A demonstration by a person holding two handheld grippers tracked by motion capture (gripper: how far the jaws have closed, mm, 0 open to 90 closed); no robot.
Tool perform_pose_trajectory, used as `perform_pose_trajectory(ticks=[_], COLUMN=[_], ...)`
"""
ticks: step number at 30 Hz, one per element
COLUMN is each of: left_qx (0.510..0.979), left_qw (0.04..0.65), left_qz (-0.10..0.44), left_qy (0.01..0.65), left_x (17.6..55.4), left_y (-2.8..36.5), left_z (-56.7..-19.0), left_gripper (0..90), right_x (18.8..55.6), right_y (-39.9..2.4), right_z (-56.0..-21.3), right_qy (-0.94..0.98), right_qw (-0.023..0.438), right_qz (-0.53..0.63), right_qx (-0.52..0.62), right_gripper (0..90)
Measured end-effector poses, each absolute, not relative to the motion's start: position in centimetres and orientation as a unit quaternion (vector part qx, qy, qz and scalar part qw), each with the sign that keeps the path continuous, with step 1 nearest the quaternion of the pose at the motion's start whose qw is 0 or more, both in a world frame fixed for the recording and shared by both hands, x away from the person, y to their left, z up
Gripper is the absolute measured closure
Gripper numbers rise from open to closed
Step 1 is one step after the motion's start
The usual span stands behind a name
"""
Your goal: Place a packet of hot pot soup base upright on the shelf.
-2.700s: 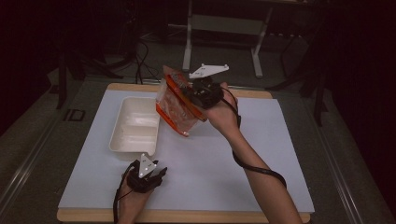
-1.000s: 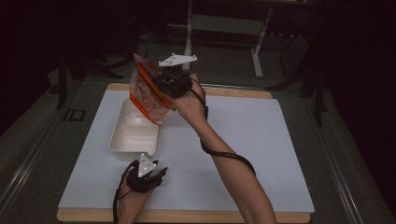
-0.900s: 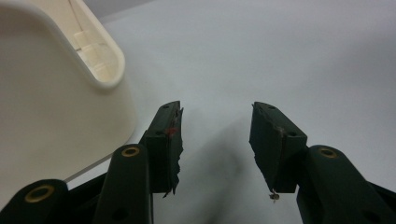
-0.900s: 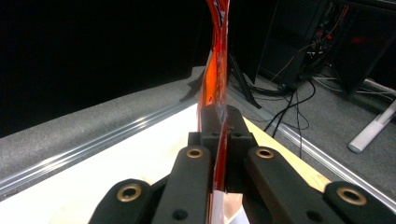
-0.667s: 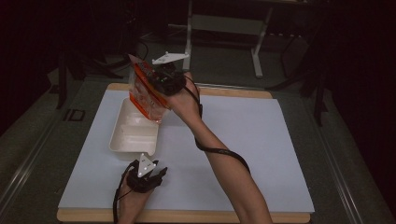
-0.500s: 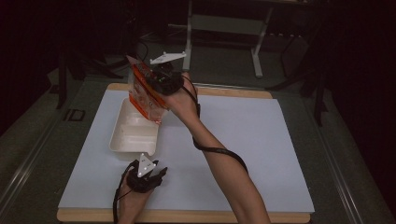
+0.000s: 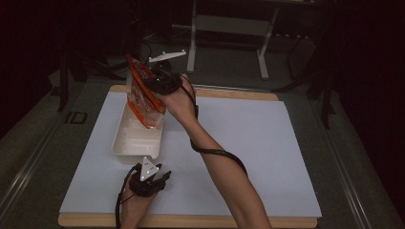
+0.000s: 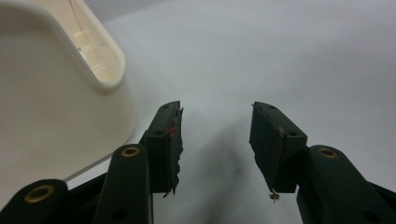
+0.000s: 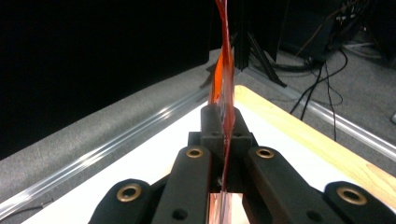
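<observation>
The right gripper [image 7: 154, 85] has its jaws clamped flat on an orange pouch [image 7: 142, 98], holding it tilted over the far end of the white tray [image 7: 131, 143], likely to tip its contents in. The left gripper [image 7: 154, 172] rests on the bench [image 7: 267, 143] beside the tray's near end, jaws parted and empty (probably ready to steady it).

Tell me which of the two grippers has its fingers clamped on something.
The right gripper, raised over the cream tray, pinches the orange bag. The left gripper rests by the tray with its fingers apart, nothing between them.
</observation>
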State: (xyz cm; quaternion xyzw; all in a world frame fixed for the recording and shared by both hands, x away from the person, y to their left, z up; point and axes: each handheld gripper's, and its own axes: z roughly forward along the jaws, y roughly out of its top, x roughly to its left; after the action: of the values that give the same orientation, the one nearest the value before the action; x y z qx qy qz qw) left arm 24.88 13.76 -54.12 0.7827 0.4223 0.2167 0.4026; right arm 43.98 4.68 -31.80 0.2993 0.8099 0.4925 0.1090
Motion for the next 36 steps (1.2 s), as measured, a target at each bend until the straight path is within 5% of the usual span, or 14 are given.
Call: perform_pose_trajectory(ticks=[20,36], left_qx=[0.78,0.772], left_qw=[0.405,0.418], left_qz=[0.215,0.208], left_qy=[0.425,0.431], left_x=[24.9,24.9], left_y=[13.8,14.2], left_z=[-54.1,-54.1], left_gripper=[53.6,53.5], right_x=[44.1,48.1], right_y=[5.7,9.1], right_z=[-32.4,-35.6], right_qy=[0.858,0.858], right_qw=[0.131,0.053], right_qz=[0.423,0.391], right_qx=[0.261,0.329], right_gripper=[89.7,89.9])
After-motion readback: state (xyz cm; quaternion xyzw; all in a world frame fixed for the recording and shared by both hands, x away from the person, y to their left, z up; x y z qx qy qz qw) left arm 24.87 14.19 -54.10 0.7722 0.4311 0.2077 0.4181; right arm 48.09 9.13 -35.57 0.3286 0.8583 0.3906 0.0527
